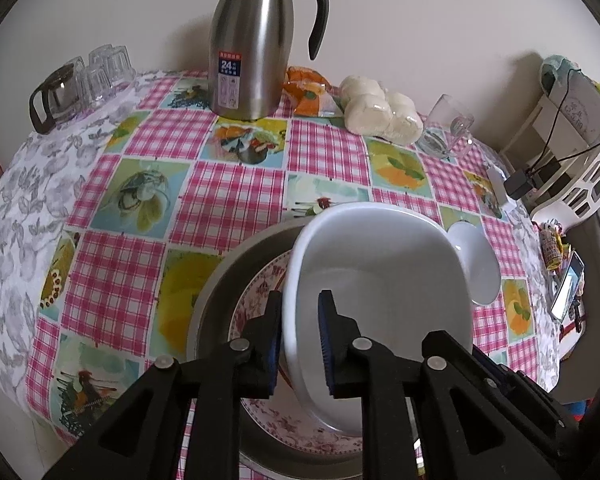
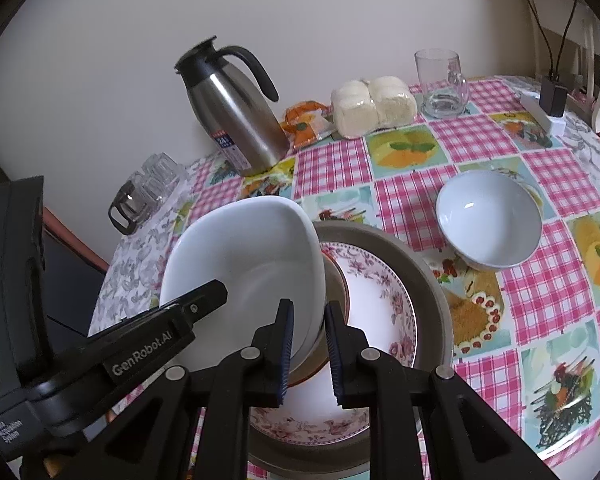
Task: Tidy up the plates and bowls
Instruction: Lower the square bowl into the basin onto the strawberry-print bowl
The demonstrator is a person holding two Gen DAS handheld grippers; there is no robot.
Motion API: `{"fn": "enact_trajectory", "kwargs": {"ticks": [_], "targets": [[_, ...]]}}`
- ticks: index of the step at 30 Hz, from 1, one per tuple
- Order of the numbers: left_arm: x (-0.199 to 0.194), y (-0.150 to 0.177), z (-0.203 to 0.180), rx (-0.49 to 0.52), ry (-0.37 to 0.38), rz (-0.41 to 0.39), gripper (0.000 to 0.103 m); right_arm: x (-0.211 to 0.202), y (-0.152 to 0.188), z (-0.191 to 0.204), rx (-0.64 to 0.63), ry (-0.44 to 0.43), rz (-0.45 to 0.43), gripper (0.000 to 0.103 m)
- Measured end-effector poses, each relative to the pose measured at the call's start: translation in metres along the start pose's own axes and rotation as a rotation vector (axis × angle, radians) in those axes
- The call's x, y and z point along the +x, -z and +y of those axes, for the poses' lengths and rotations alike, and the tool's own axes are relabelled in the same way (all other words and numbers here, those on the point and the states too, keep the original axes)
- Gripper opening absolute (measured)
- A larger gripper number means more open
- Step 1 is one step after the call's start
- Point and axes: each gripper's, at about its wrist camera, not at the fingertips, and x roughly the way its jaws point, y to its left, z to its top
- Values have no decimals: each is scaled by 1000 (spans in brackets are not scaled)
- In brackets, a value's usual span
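Observation:
A white squarish bowl (image 1: 380, 268) is held tilted over a floral plate (image 1: 256, 300) that lies in a grey plate (image 1: 228, 264). My left gripper (image 1: 300, 344) is shut on the bowl's near rim. In the right wrist view my right gripper (image 2: 308, 352) is shut on the opposite rim of the same bowl (image 2: 244, 256), above the floral plate (image 2: 384, 300) and grey plate (image 2: 432, 280). A brown rim shows under the bowl. A small round white bowl (image 2: 488, 220) stands on the tablecloth to the right; it also shows in the left wrist view (image 1: 480, 268).
A steel thermos jug (image 1: 252, 48) stands at the back by the wall. Wrapped buns (image 1: 380, 108), an orange packet (image 1: 308, 88) and a glass mug (image 1: 444, 128) lie beside it. Glasses and a glass pot (image 1: 56, 92) are at the far left. A white rack (image 1: 572, 140) stands at the right edge.

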Motion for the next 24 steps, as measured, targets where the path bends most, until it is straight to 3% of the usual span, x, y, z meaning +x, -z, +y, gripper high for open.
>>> {"fn": "enact_trajectory", "kwargs": {"ticks": [6,24], "targets": [[7,1,-1,-6,8,37,22,7,2,-3,9,20,26,19],[6,1,4,-30,34,47,25,4,1,-6,26,8,14,20]]}}
